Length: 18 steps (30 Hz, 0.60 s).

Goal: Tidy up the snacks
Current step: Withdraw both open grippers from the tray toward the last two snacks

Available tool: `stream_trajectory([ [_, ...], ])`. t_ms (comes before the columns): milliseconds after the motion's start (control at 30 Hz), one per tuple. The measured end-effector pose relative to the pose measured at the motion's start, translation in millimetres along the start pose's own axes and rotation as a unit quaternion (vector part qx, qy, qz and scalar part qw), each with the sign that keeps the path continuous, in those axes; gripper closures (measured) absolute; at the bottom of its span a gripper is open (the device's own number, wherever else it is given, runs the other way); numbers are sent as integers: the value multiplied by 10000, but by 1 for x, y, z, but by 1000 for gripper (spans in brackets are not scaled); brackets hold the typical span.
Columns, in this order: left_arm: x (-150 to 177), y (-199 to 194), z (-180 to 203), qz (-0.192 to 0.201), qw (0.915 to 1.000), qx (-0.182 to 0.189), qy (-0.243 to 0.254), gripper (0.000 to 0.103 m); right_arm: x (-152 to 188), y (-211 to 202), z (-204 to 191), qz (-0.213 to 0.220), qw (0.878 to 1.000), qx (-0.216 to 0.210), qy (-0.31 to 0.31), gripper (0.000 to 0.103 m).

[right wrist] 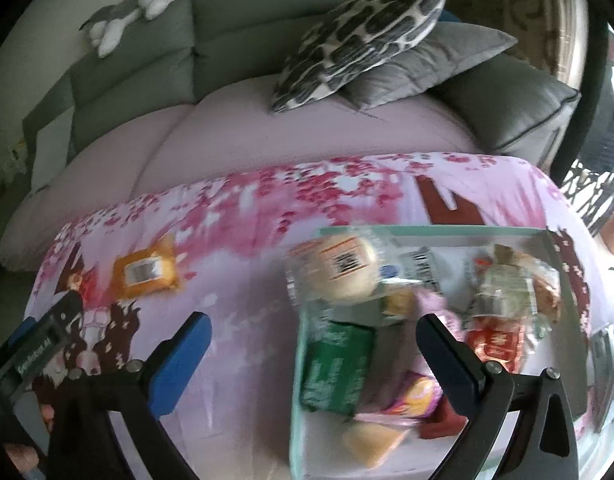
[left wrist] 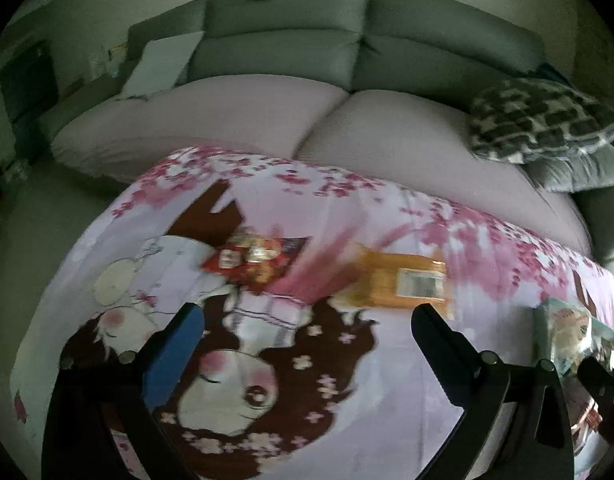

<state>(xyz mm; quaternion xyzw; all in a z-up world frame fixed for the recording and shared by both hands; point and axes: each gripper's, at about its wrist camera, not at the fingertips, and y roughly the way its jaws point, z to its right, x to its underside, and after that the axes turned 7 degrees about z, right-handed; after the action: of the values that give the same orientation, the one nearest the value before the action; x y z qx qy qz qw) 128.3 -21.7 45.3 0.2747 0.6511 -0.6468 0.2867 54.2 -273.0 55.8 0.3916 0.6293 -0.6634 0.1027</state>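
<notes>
Ahead of your left gripper (left wrist: 307, 320), in the left wrist view, two snacks lie loose on the printed cloth (left wrist: 387, 400): a red snack packet (left wrist: 253, 258) slightly to the left and an orange snack packet (left wrist: 403, 280) just off the tip of the black finger. The two sit near each other but apart. Your fingers stand wide with nothing between them, and both hover short of the packets, touching neither. At the right edge a corner of the clear bin (left wrist: 547, 320) shows, well apart from both loose packets. A grey sofa (left wrist: 287, 52) runs behind the table.

Over in the right wrist view, your right gripper (right wrist: 313, 324) also stands wide and empty, hanging above the near left corner of the clear bin (right wrist: 427, 231). Several snacks already lie inside it, among them a green packet (right wrist: 335, 368), a round wrapped bun (right wrist: 343, 268) and a red-labelled packet (right wrist: 495, 340); blur hides the labels. The orange snack packet (right wrist: 145, 274) shows far to the left, and your left gripper (right wrist: 35, 344) appears at the lower left edge.

Sorting looks well along, with two packets left outside. Your next move, likely, is the left gripper: bring it forward and down so the fingers straddle the orange packet, close across its narrow side, then carry it right to the bin.
</notes>
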Motion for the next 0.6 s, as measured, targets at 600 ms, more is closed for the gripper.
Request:
stream_trajectory([
  [600,-1,10,-71,-124,9971,-502,-567,0,25,29,-68,-395,9962,-542,-557,0],
])
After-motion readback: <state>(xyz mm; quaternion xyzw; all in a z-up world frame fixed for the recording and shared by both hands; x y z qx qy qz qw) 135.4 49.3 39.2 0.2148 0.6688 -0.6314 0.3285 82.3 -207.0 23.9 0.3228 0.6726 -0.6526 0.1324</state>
